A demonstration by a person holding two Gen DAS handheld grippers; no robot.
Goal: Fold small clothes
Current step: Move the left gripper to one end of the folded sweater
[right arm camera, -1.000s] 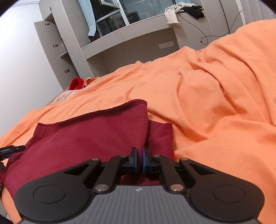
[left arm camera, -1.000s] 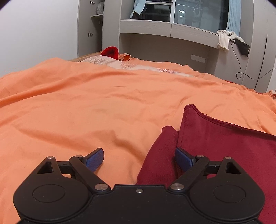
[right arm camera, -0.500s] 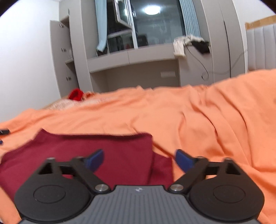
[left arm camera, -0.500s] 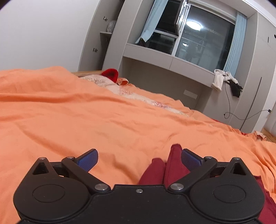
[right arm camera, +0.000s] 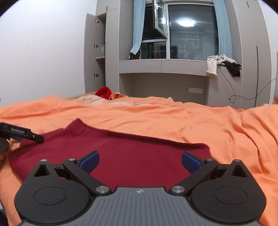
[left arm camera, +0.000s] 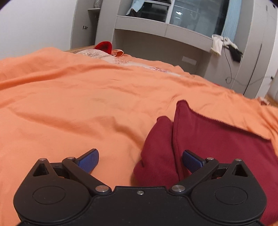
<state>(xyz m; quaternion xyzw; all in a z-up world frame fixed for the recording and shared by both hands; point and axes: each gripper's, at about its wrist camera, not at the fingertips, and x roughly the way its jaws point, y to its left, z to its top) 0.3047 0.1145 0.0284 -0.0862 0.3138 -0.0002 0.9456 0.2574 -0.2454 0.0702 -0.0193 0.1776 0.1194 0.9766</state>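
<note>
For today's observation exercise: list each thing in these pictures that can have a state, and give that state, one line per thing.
dark red garment: folded, lying flat on the orange bedspread.
left gripper: open, holding nothing, at the garment's folded edge.
right gripper: open, holding nothing, over the garment.
cupboard door: open.
window sash: swung open.
white cloth: draped over the ledge.

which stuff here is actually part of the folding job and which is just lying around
Job: dark red garment, left gripper, right gripper, both open.

Lying about: red item at the far bed edge, white cloth and black cloth on the ledge.
</note>
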